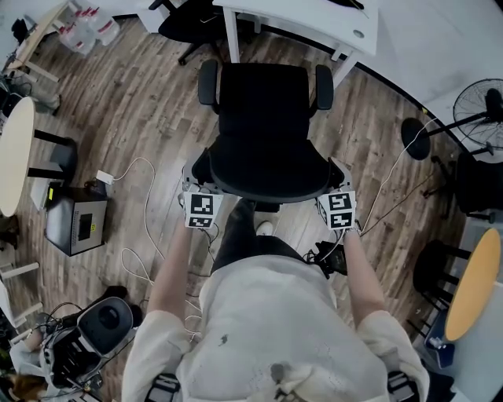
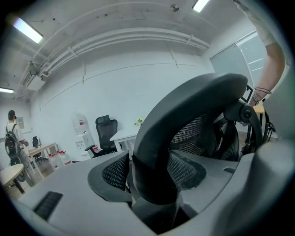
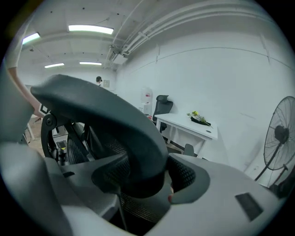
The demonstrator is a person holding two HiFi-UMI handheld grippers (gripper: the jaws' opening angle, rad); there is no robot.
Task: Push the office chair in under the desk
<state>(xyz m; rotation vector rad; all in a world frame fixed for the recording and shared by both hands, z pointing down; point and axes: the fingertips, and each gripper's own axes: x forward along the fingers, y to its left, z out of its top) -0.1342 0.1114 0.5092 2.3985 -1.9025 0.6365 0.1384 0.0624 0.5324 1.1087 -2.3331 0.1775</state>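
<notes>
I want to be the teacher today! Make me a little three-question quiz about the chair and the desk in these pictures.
1. True or false: the office chair is already tucked in under the white desk.
2. Pick one: what stands between the jaws of the left gripper and the right gripper?
A. the chair's back rim
B. a desk leg
C. a cable
3. Fill the gap: in the head view, the floor fan stands at the picture's ____ edge.

Key
1. False: the whole seat shows, in front of the desk.
2. A
3. right
</notes>
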